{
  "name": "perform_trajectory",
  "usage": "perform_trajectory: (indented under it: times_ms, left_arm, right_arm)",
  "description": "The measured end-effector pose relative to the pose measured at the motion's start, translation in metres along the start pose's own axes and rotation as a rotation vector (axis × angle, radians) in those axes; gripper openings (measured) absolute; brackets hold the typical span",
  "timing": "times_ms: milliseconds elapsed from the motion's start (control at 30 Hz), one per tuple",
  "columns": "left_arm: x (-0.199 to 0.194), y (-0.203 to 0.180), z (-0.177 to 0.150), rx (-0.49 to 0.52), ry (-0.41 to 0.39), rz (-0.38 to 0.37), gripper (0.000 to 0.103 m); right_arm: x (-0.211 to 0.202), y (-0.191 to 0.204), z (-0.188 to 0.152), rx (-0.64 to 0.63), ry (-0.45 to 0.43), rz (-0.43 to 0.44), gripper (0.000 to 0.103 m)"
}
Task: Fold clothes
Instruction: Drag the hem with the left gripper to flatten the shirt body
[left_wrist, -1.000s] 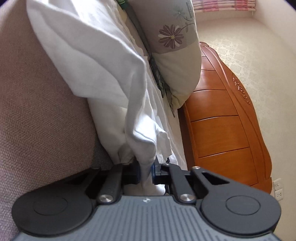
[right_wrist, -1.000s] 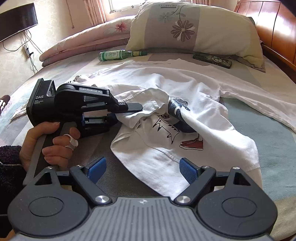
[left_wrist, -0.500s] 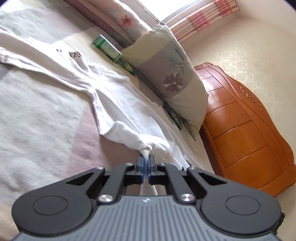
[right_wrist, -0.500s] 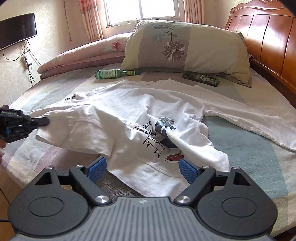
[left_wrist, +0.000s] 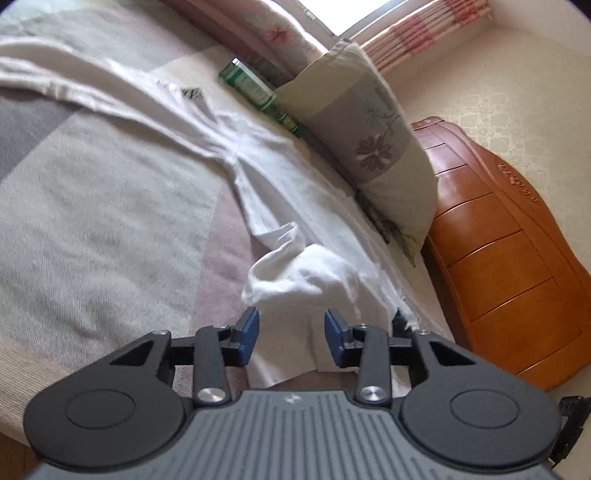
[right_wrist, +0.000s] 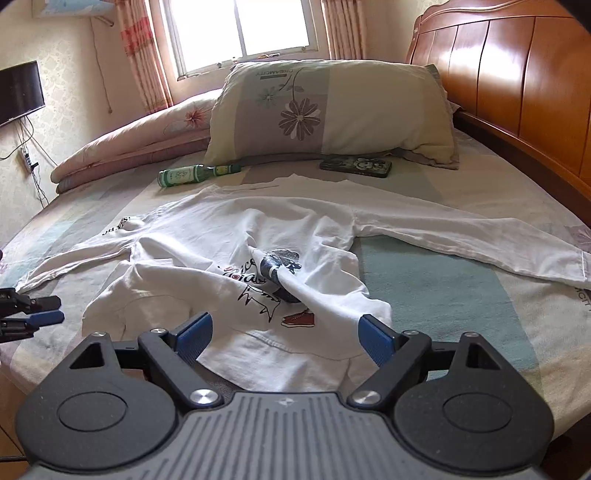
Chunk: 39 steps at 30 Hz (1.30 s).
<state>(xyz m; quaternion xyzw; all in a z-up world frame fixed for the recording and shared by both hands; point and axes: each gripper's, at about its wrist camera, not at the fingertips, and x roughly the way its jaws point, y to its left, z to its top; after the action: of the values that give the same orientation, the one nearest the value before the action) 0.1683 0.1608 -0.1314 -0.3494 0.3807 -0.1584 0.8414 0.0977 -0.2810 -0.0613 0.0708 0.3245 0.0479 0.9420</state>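
The white shirt (right_wrist: 258, 236) lies on the bed (right_wrist: 443, 295), print side up, its body bunched near the bed's near edge and its collar toward the pillow (right_wrist: 332, 107) at the far side. Its long axis, taken cuff to cuff, runs across the bed: one sleeve stretches straight toward the headboard (right_wrist: 517, 74) side, the other toward the opposite edge. From hem to collar it points away from the near edge toward the window wall.

The left gripper (left_wrist: 291, 328) has just been opening its jaws; they stand apart now, with a crumpled lump of white cloth lying just in front of them and not pinched. The right gripper (right_wrist: 284, 334) hangs over the hem with its jaws spread wide and nothing between them.

The step in hand looks like spreading the shirt flat before any fold. To do it well I'd say the body needs smoothing first: a ridge of cloth runs diagonally across the print, and the lower corner on the left gripper's side is heaped up. Taking one hem corner in each gripper and drawing them gently toward the near edge should pull that ridge out. Grip only the top layer's edge, not a bunch, or the wrinkle gets folded in. A green bottle (right_wrist: 195, 173) and a phone (right_wrist: 356, 166) lie near the pillow, clear of the shirt.
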Motion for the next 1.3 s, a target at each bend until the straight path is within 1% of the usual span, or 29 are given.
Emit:
perform_trajectory:
  times_ms: [33,67,133,200,267,300,400,433,500,600,667,733,767,800,833,867,933,1033,1167,1233,1300]
  left_arm:
    - [0.007,0.006,-0.003,-0.016,0.022,0.011,0.038]
    - [0.012,0.012,-0.005,-0.036,0.031,0.005,0.038]
    - [0.020,0.024,-0.008,-0.080,0.027,-0.035,0.038]
    - [0.029,0.032,-0.005,-0.117,0.021,-0.080,0.038]
    - [0.040,0.031,0.002,-0.104,0.020,-0.116,0.038]
    - [0.045,0.028,0.004,-0.087,0.024,-0.122,0.038]
    - [0.057,0.016,0.006,-0.013,0.051,-0.111,0.038]
    - [0.056,0.014,0.005,-0.007,0.058,-0.113,0.037]
    - [0.051,0.015,-0.003,-0.016,0.079,-0.144,0.037]
    - [0.042,0.017,-0.016,-0.005,0.080,-0.160,0.036]
    - [0.045,0.016,-0.016,-0.004,0.074,-0.159,0.035]
    - [0.056,0.010,-0.011,-0.011,0.080,-0.155,0.031]
    - [0.061,0.008,-0.009,-0.014,0.082,-0.153,0.024]
    - [0.067,0.005,-0.007,-0.016,0.090,-0.139,0.011]
    - [0.071,0.002,-0.007,-0.017,0.101,-0.121,0.003]
    - [0.072,0.000,-0.007,-0.019,0.110,-0.108,0.001]
    - [0.061,-0.006,-0.009,0.004,0.097,-0.103,0.000]
    - [0.027,-0.013,-0.013,0.032,0.055,-0.117,0.000]
    - [-0.023,-0.020,-0.012,0.055,0.002,-0.099,0.000]
    - [-0.039,-0.015,-0.011,0.037,-0.020,-0.081,0.000]
    - [-0.037,-0.002,-0.011,0.002,-0.015,-0.041,0.000]
  right_arm:
    - [-0.001,-0.002,-0.001,0.003,0.002,-0.007,0.090]
    - [-0.001,-0.004,-0.002,0.006,0.005,-0.013,0.090]
    - [-0.002,-0.008,-0.005,0.015,0.011,-0.023,0.090]
    - [0.001,-0.011,-0.006,0.021,0.018,-0.028,0.090]
    - [0.004,-0.012,-0.006,0.028,0.024,-0.028,0.090]
    - [0.005,-0.013,-0.006,0.032,0.024,-0.024,0.090]
    - [0.009,-0.015,-0.004,0.063,0.019,0.006,0.090]
    - [0.009,-0.017,-0.004,0.075,0.019,0.015,0.090]
    - [0.008,-0.023,-0.005,0.098,0.021,0.027,0.090]
    - [0.006,-0.043,-0.011,0.145,0.029,0.014,0.090]
    - [0.007,-0.061,-0.017,0.200,0.041,-0.005,0.090]
    - [0.010,-0.077,-0.023,0.264,0.052,-0.029,0.090]
    - [0.010,-0.082,-0.025,0.295,0.052,-0.032,0.090]
    - [0.011,-0.086,-0.028,0.324,0.050,-0.032,0.090]
    - [0.011,-0.090,-0.030,0.354,0.048,-0.031,0.090]
    - [0.011,-0.093,-0.032,0.374,0.047,-0.027,0.090]
    - [0.012,-0.094,-0.034,0.384,0.049,-0.025,0.090]
    - [0.015,-0.096,-0.035,0.368,0.059,-0.044,0.090]
    - [0.018,-0.102,-0.032,0.382,0.051,-0.042,0.090]
    - [0.019,-0.105,-0.030,0.388,0.047,-0.038,0.090]
    - [0.020,-0.107,-0.029,0.399,0.043,-0.032,0.090]
